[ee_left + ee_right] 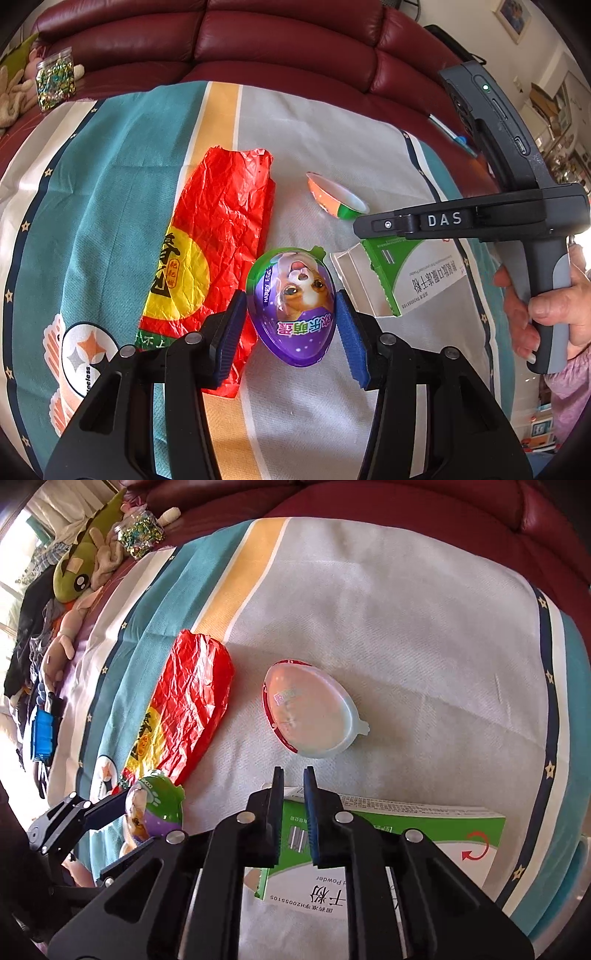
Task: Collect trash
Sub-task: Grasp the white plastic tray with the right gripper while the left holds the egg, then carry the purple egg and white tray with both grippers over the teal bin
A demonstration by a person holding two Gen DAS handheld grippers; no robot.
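Observation:
A purple egg-shaped toy shell [295, 306] with a dog picture sits between the pads of my left gripper [291, 325], which is shut on it; it also shows in the right wrist view [155, 805]. A crumpled red wrapper [218, 236] lies just left of it. A green and white medicine box [388, 853] lies under my right gripper [293, 805], whose jaws are nearly together with a narrow gap, above the box's torn end. A clear egg half [310, 712] lies ahead of the right gripper.
A striped cloth [406, 627] covers a dark red sofa [280, 40]. A jar of shiny bits [55, 79] and plush toys [81, 565] sit at the far left. A pen [450, 134] lies at the cloth's right edge.

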